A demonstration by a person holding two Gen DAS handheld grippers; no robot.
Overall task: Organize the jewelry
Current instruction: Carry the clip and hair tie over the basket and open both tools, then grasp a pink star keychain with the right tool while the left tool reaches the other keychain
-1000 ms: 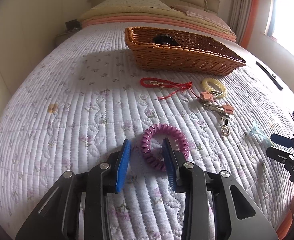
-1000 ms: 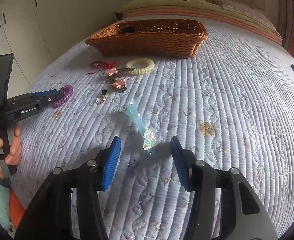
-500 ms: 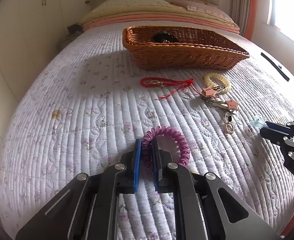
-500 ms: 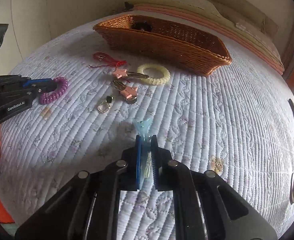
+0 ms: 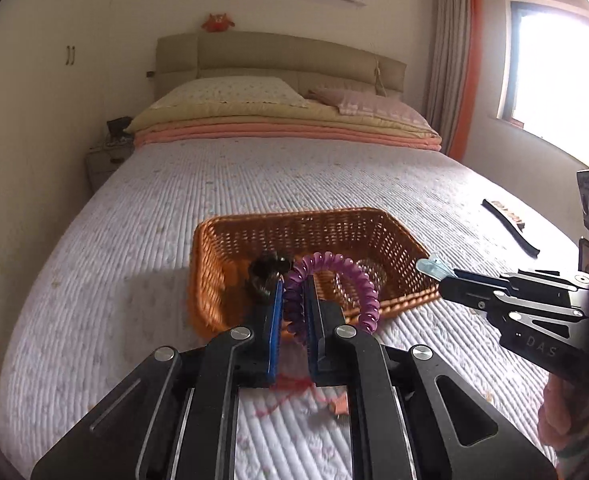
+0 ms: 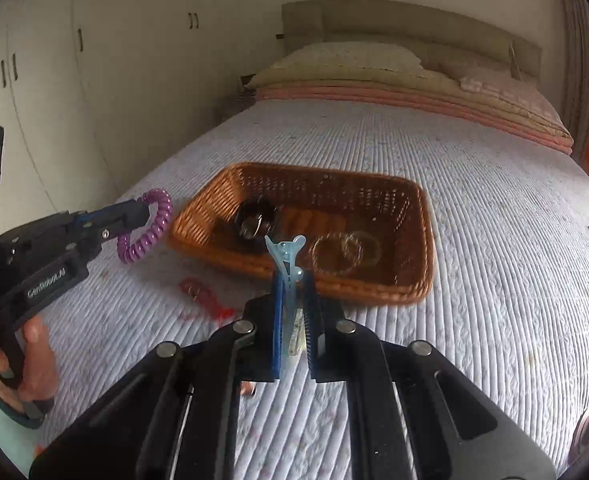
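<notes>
My left gripper (image 5: pixel 294 284) is shut on a purple spiral hair tie (image 5: pixel 354 280), held in the air just in front of the wicker basket (image 5: pixel 214 264). From the right wrist view the left gripper (image 6: pixel 144 210) with the purple spiral hair tie (image 6: pixel 150 226) hangs left of the basket (image 6: pixel 422 240). My right gripper (image 6: pixel 294 280) is shut on a light blue hair clip (image 6: pixel 286 256), raised before the basket's near wall; the right gripper (image 5: pixel 440 278) with the clip (image 5: pixel 430 266) shows at the basket's right corner. A dark hair piece (image 6: pixel 254 216) and clear rings (image 6: pixel 346 250) lie inside.
A red cord (image 6: pixel 202 298) and a pink star charm (image 5: pixel 340 404) lie on the quilt under the grippers. A dark comb (image 5: pixel 510 226) rests on the right of the bed. Pillows and folded blankets (image 5: pixel 286 120) sit at the headboard. A hand (image 6: pixel 34 360) grips the left tool.
Both grippers closed on their items, the left on the purple tie and the right on the blue clip, then lifted them off the quilt and moved toward the basket.
</notes>
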